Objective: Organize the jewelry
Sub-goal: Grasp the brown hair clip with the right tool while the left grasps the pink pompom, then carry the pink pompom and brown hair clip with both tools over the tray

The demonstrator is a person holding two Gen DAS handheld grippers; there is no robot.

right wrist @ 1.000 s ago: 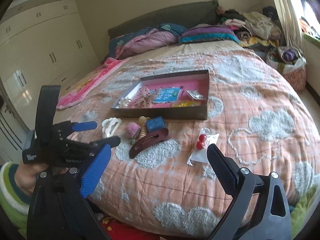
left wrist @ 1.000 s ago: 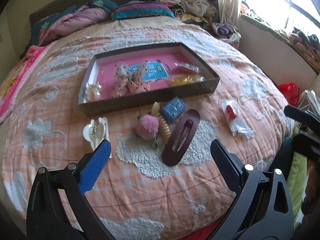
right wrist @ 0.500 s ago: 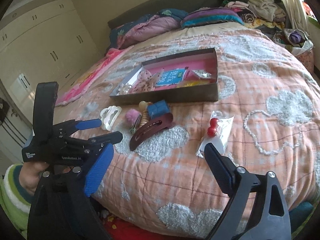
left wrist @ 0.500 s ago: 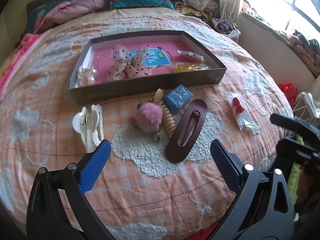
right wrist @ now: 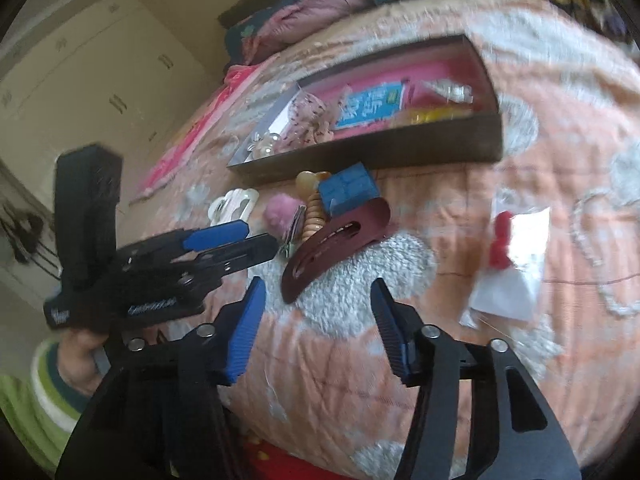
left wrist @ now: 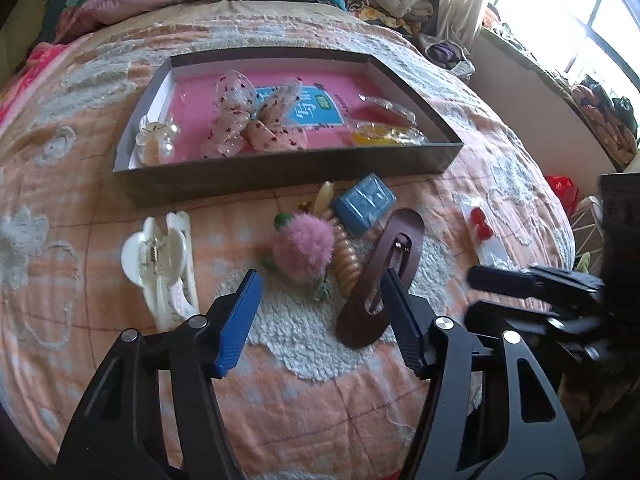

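Lying before one tray (left wrist: 288, 178) are one maroon clip (left wrist: 380, 272) and one white claw clip (left wrist: 162, 258), both grippers (left wrist: 320, 316) (right wrist: 318, 320) spread empty, only the right view showing the hand (right wrist: 82, 354).

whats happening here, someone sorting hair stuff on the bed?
A person is tidying accessories on a bed using a handheld gripper in each hand. Both the left gripper and right gripper are open and empty, hovering near the loose pile. A dark box already holds a spotted bow and some clear pieces. Outside it lie a white claw clip, a pink pompom, a blue block, a maroon clip and a bag with red beads. Nothing is grasped yet.
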